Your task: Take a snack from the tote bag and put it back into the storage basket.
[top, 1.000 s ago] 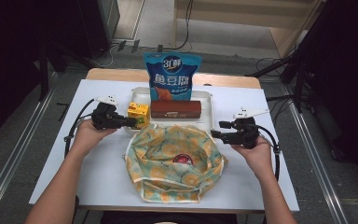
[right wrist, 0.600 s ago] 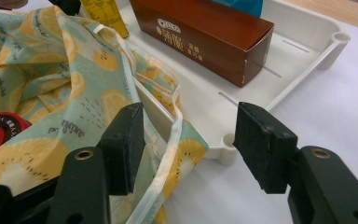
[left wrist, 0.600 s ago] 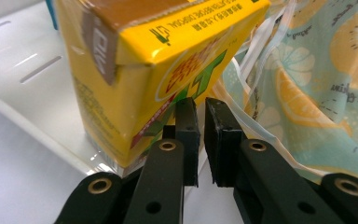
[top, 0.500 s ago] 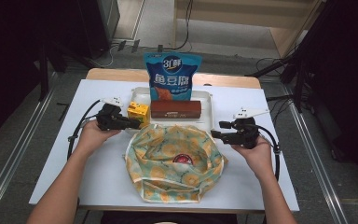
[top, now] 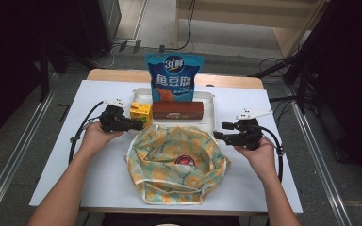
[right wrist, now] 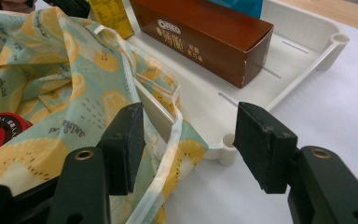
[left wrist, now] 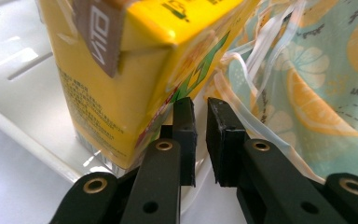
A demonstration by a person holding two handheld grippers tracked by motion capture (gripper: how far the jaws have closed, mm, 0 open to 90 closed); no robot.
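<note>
A lemon-print cloth bag (top: 176,162) lies open at the table's front middle, with a red-lidded item (top: 185,161) inside it. Behind it a white tray (top: 208,100) holds a yellow drink carton (top: 140,113), a brown box (top: 177,110) and a blue snack pouch (top: 173,80). My left gripper (top: 143,125) points at the carton's base; its jaws stand almost together with only a sliver of a gap, empty, one pad touching the carton (left wrist: 121,70) beside the bag's rim (left wrist: 317,84). My right gripper (top: 217,135) is open, its fingertips (right wrist: 189,140) at the bag's right rim (right wrist: 168,121) and the tray corner (right wrist: 223,144).
The brown box (right wrist: 205,37) lies lengthwise in the tray just beyond the right gripper. White tabletop (top: 99,160) stretches left and right of the bag. Cables loop from both grippers at the table's sides. A wooden strip (top: 118,74) runs along the far edge.
My left gripper has slid a little to the right, up against the yellow carton. The right gripper and the bag have stayed where they were.
</note>
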